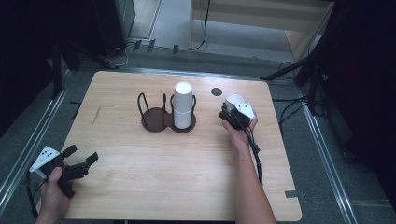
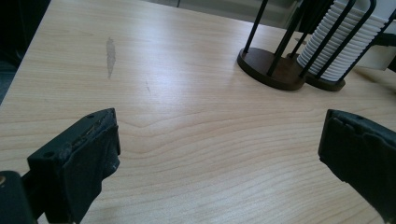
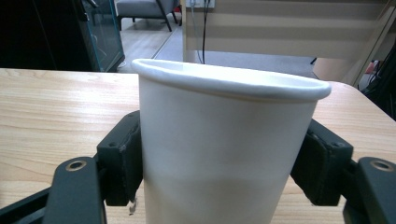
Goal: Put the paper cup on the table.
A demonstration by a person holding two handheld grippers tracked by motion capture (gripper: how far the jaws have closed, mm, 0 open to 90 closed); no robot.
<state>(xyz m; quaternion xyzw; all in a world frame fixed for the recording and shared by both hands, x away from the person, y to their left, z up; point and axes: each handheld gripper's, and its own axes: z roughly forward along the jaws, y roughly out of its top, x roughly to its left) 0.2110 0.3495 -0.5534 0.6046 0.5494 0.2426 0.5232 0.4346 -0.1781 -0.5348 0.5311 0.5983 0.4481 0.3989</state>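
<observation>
A pale wooden table (image 1: 140, 177) stands on grey floor (image 1: 327, 154). The right gripper (image 1: 232, 108) fingers flank a white paper cup (image 3: 224, 149) near the table's right edge; the left gripper (image 1: 84, 161) gapes empty.

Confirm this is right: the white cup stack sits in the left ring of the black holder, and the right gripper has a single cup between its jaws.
Wrong ring. The high view shows the cup stack in the holder's right ring; the left is empty. The right gripper does have a single cup between its jaws.
</observation>
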